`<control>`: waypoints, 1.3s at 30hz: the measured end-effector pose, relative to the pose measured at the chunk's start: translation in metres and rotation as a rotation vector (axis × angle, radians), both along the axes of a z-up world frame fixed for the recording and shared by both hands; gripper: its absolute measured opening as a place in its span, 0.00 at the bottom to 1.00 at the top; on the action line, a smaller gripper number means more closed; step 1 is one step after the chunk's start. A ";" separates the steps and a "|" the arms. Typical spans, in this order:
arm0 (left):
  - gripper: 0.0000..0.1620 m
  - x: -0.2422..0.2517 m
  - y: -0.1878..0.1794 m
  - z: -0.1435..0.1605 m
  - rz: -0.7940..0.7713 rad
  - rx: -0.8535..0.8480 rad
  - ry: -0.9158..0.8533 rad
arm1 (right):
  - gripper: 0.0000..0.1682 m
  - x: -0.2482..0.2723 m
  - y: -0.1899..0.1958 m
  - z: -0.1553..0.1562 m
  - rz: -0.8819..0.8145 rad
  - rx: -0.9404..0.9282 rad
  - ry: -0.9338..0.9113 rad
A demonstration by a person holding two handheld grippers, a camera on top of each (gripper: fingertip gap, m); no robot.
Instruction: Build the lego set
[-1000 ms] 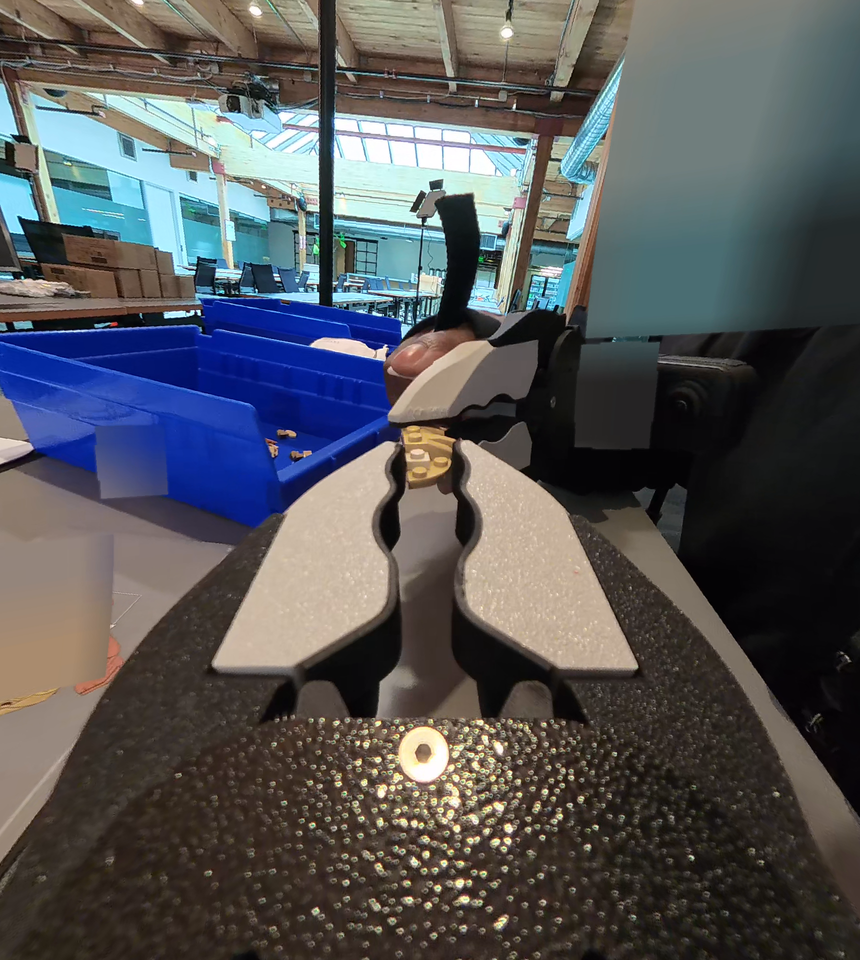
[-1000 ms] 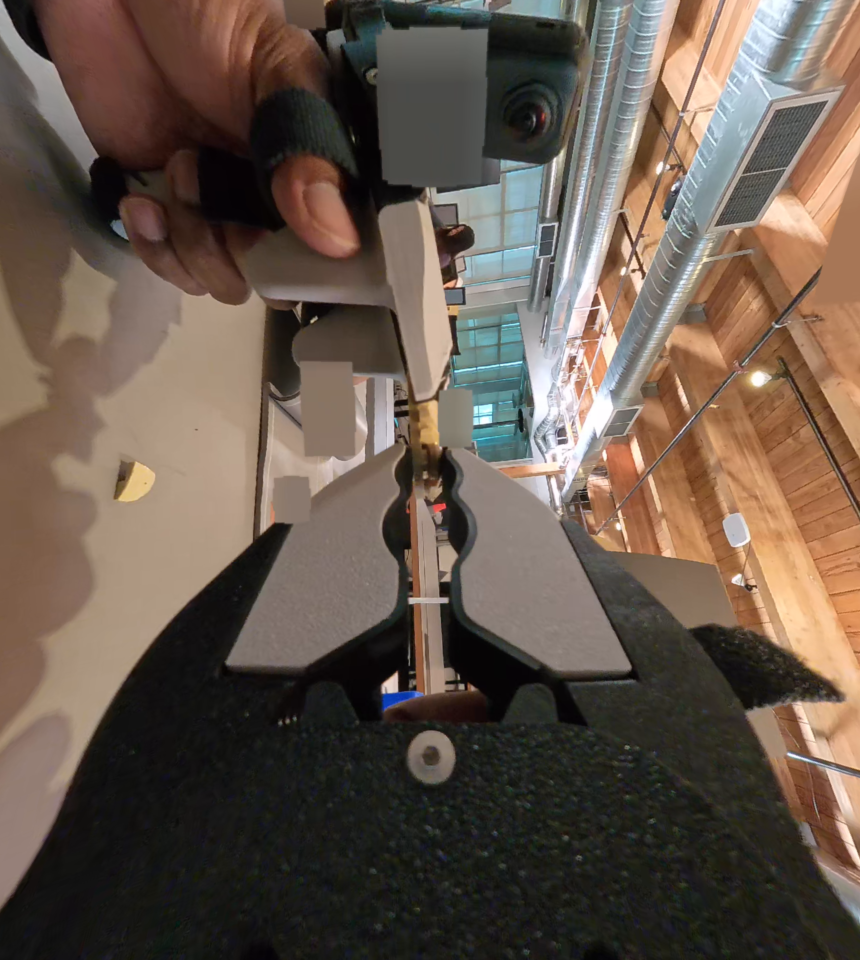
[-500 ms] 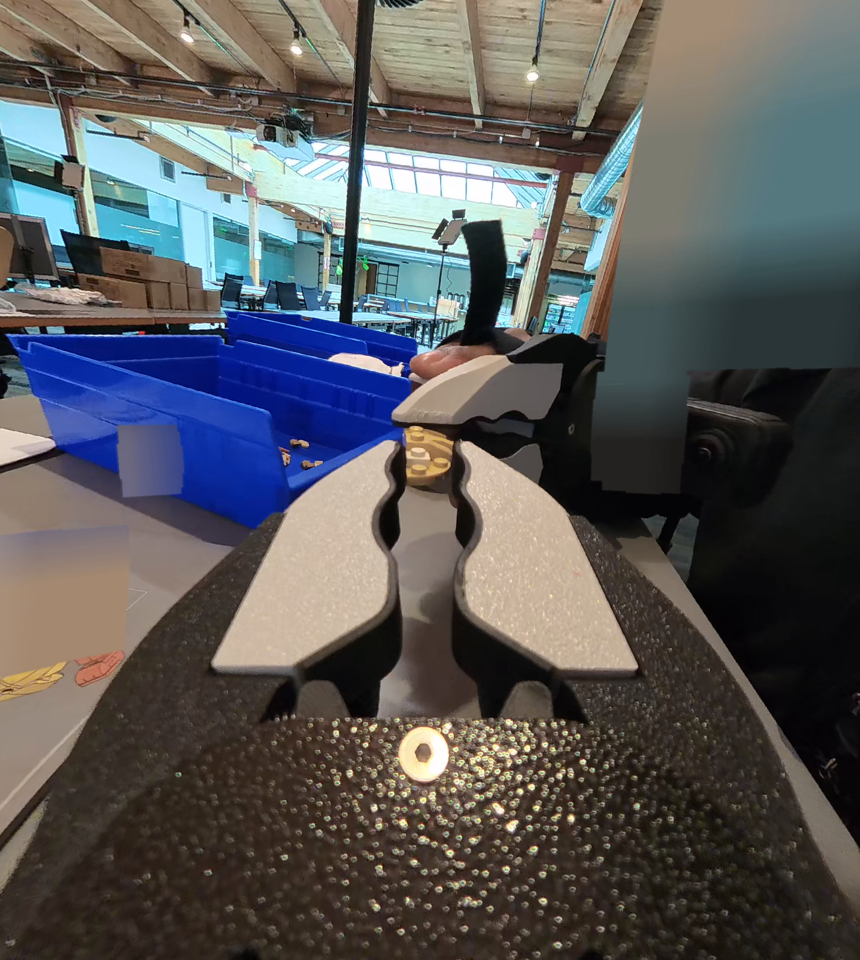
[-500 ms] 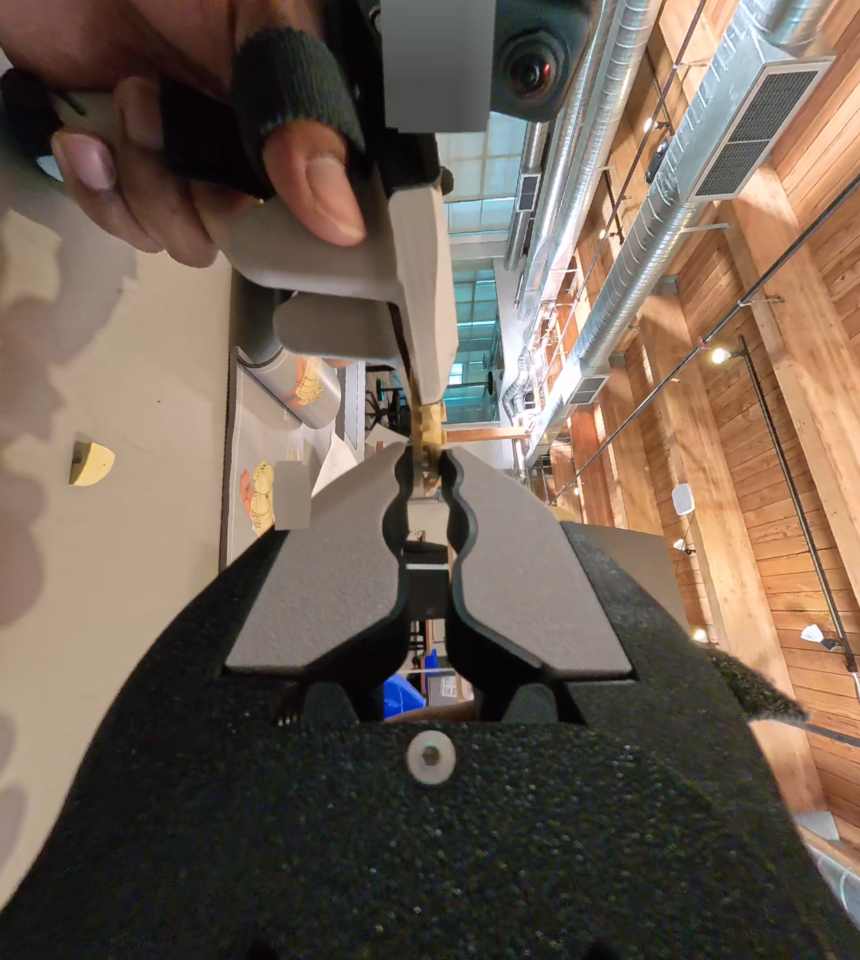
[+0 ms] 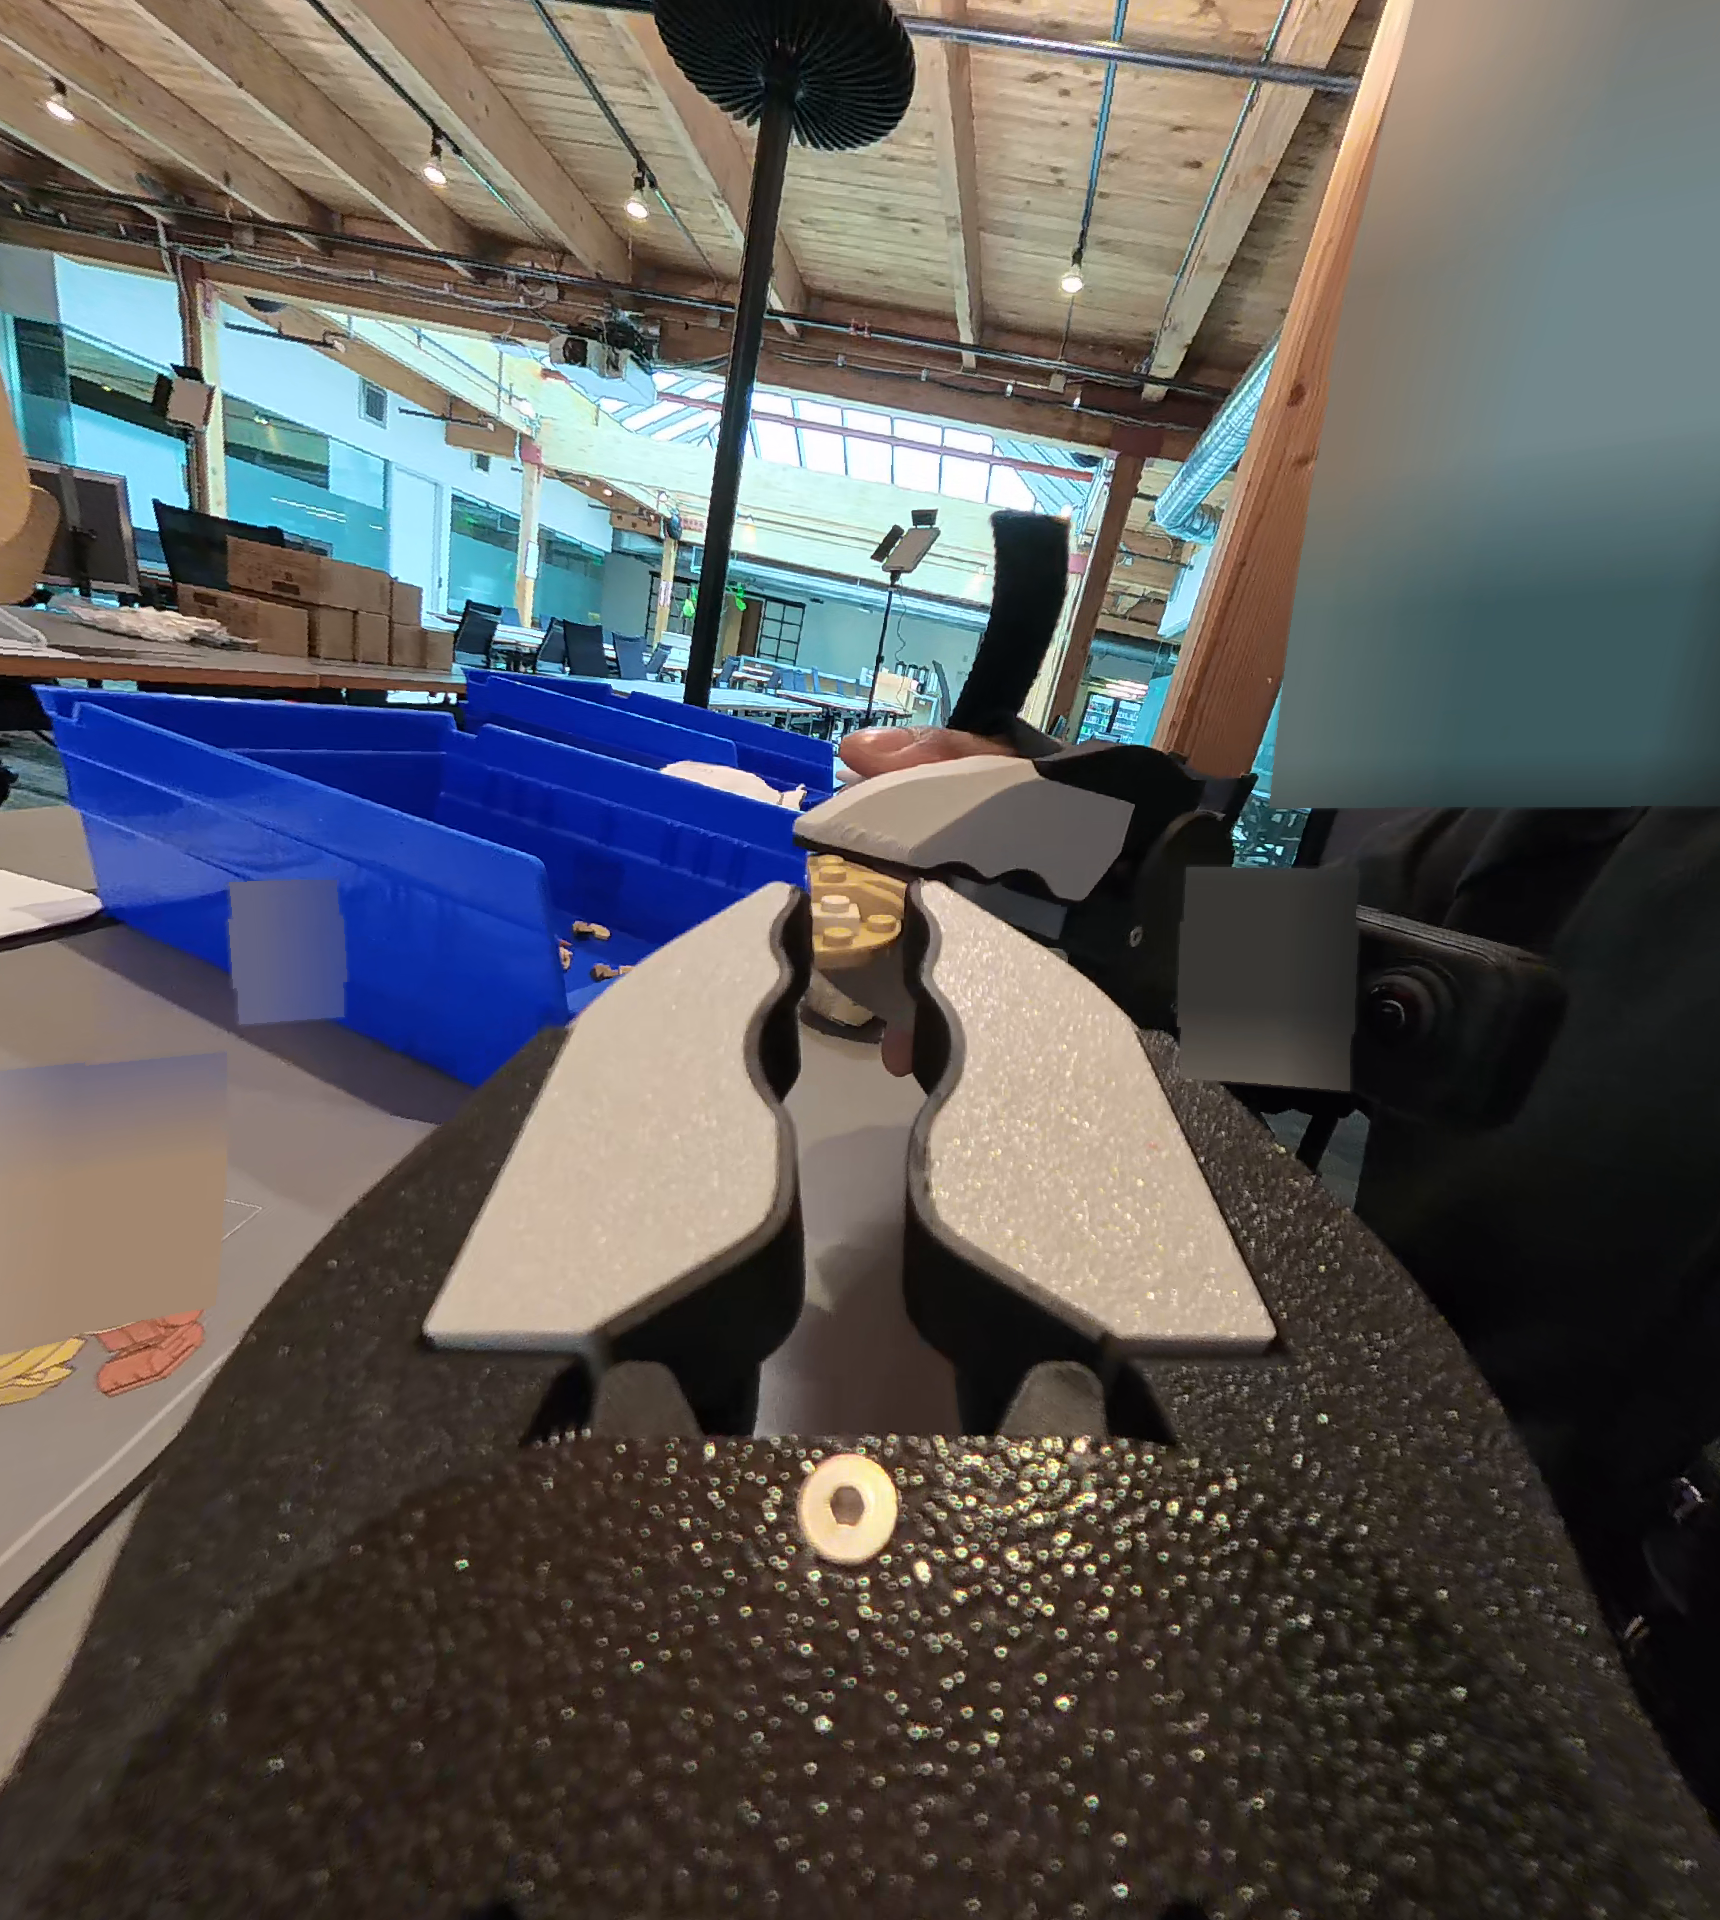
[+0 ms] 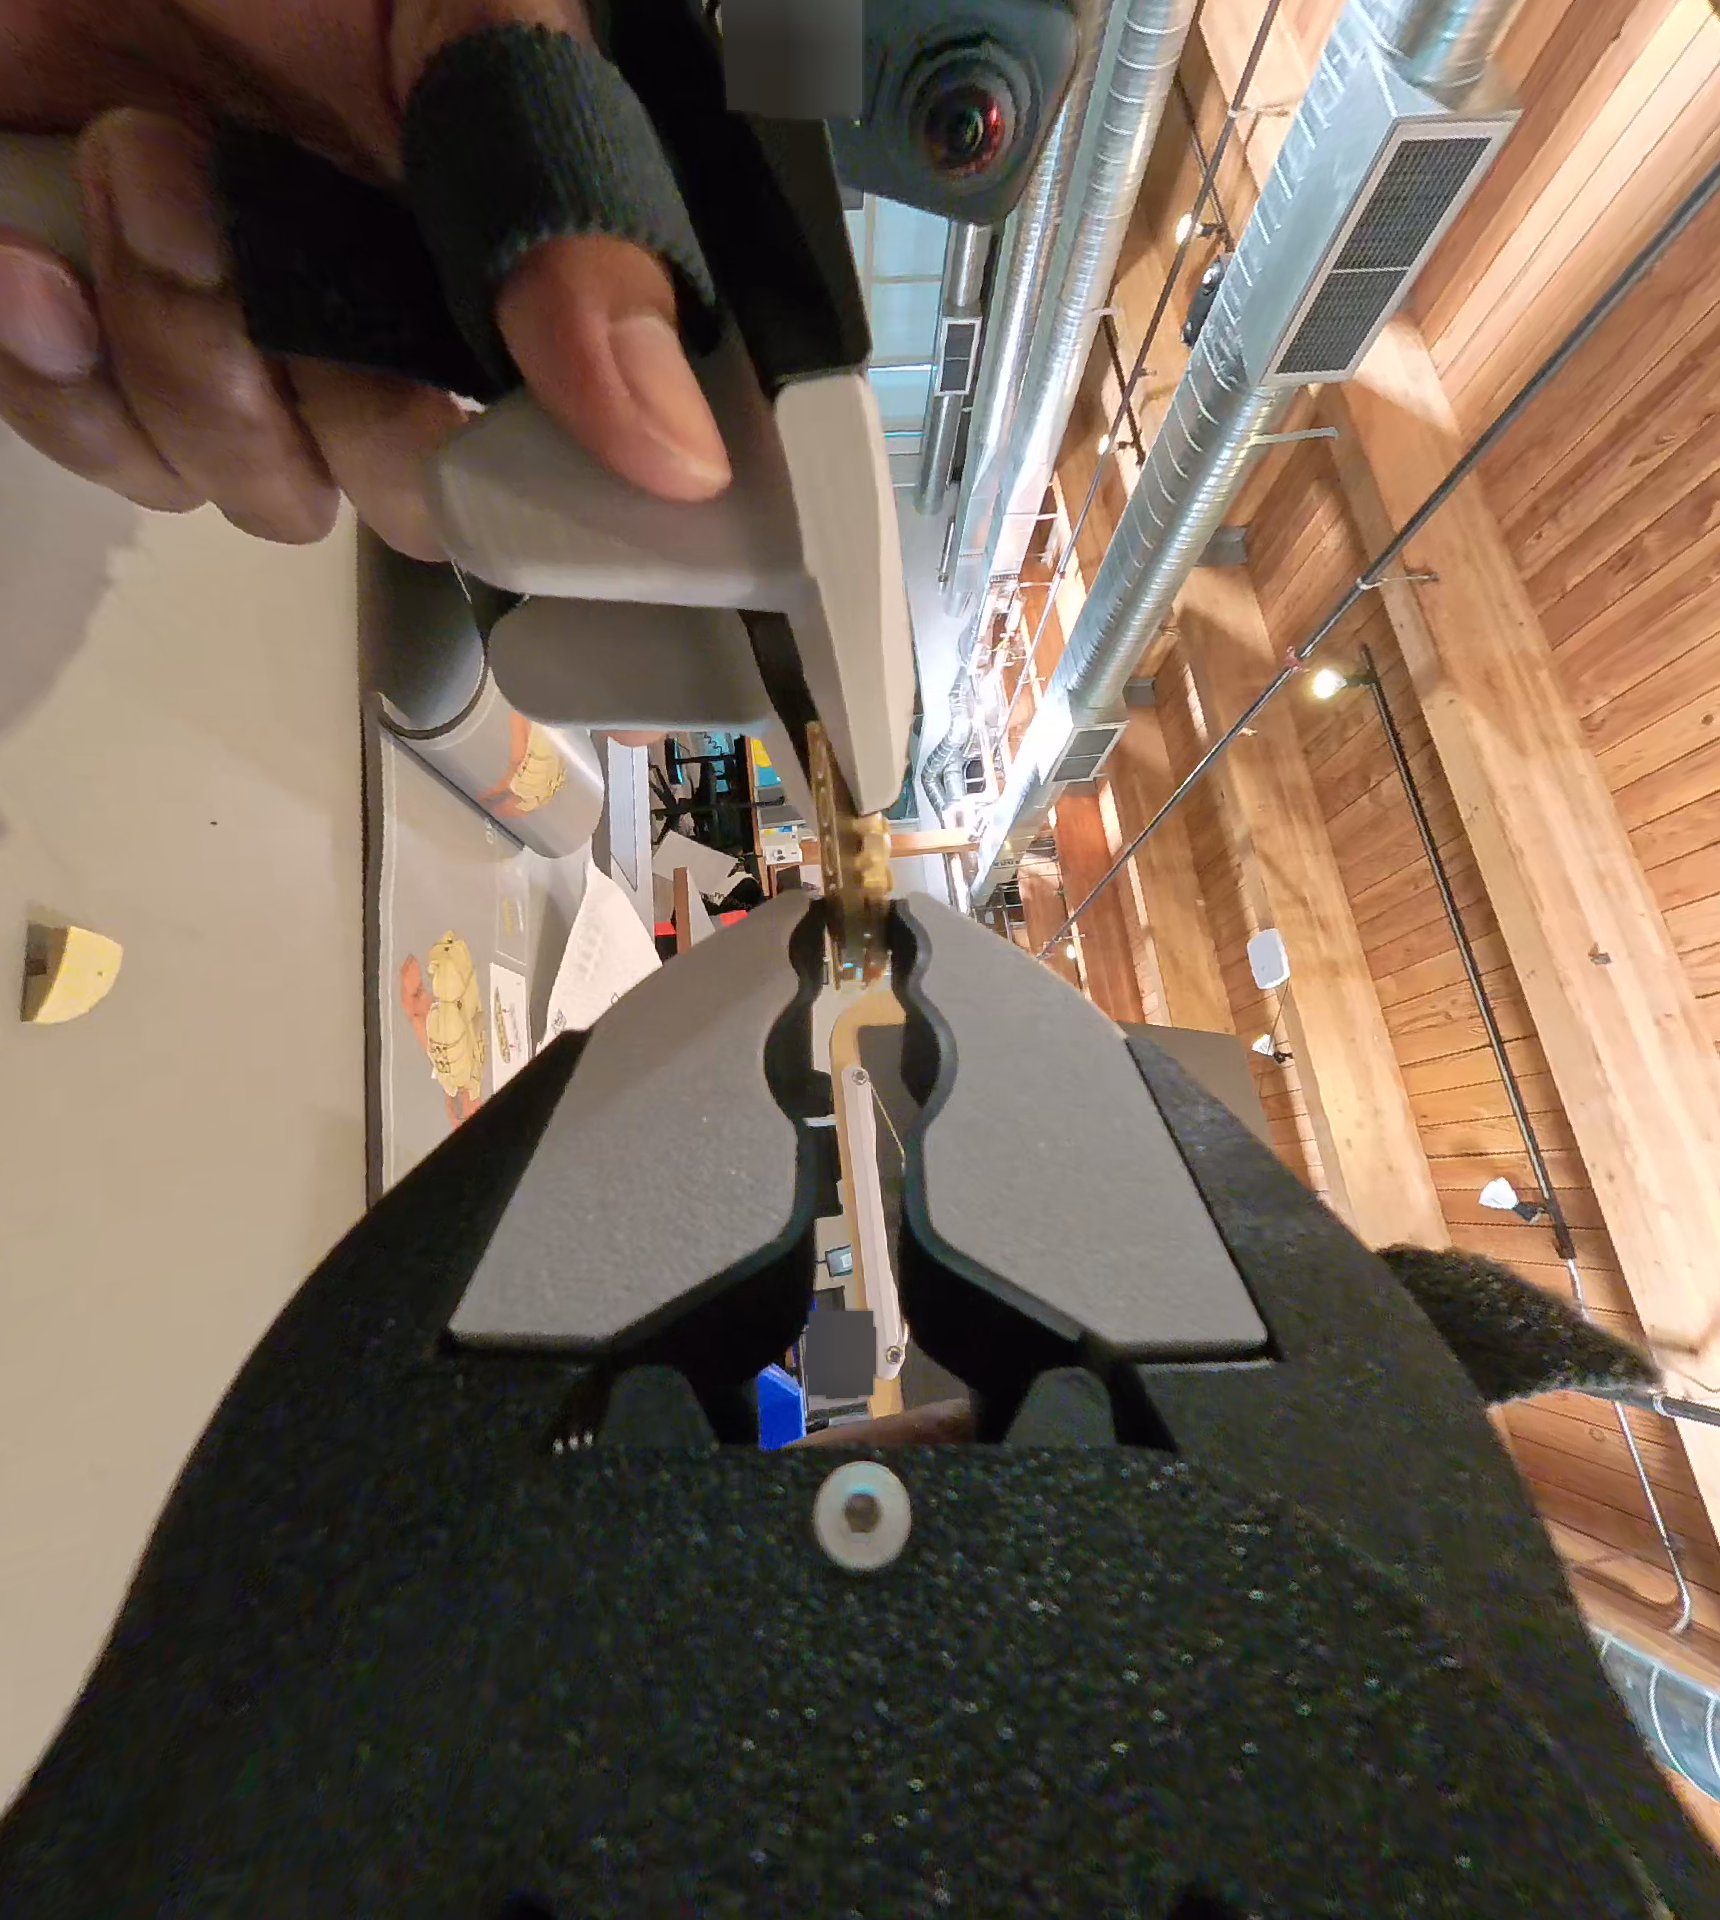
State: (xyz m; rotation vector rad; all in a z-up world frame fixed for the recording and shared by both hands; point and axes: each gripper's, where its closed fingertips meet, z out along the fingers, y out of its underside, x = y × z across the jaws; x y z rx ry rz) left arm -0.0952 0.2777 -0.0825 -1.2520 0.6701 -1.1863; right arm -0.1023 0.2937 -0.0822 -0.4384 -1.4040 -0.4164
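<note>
Now joining two tan pieces in mid-air.
Left claw (image 5: 851, 920) grips the round plate (image 5: 854, 925); right claw (image 6: 854, 920) pinches a small part (image 6: 871, 842) against it; next, press squarely.

Left gripper (image 5: 851, 914) and right gripper (image 6: 854, 920) meet tip-to-tip (jaws nearly closed).

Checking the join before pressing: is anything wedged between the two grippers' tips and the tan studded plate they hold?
Nothing visible. The left gripper pinches the tan round studded lego plate directly, and the right gripper grips it edge-on, tips bare against plastic.
</note>
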 end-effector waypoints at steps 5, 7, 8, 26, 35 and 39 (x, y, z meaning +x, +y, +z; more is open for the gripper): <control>0.10 0.000 0.000 0.002 0.005 0.006 -0.011 | 0.07 0.000 0.000 0.001 -0.004 0.002 0.011; 0.10 0.000 -0.001 0.003 0.004 0.007 -0.021 | 0.06 0.000 -0.001 0.002 -0.001 -0.006 0.015; 0.10 0.000 -0.001 0.003 0.006 0.007 -0.023 | 0.06 0.001 -0.001 0.002 -0.001 -0.014 0.013; 0.10 0.001 -0.002 0.003 0.016 0.008 -0.036 | 0.06 0.001 -0.001 0.003 -0.026 -0.019 -0.007; 0.10 -0.003 -0.002 0.009 0.010 -0.003 -0.085 | 0.08 0.000 -0.002 0.008 -0.019 -0.026 0.070; 0.10 -0.011 0.004 0.010 0.017 -0.032 -0.123 | 0.12 0.002 0.000 0.009 -0.026 -0.029 0.088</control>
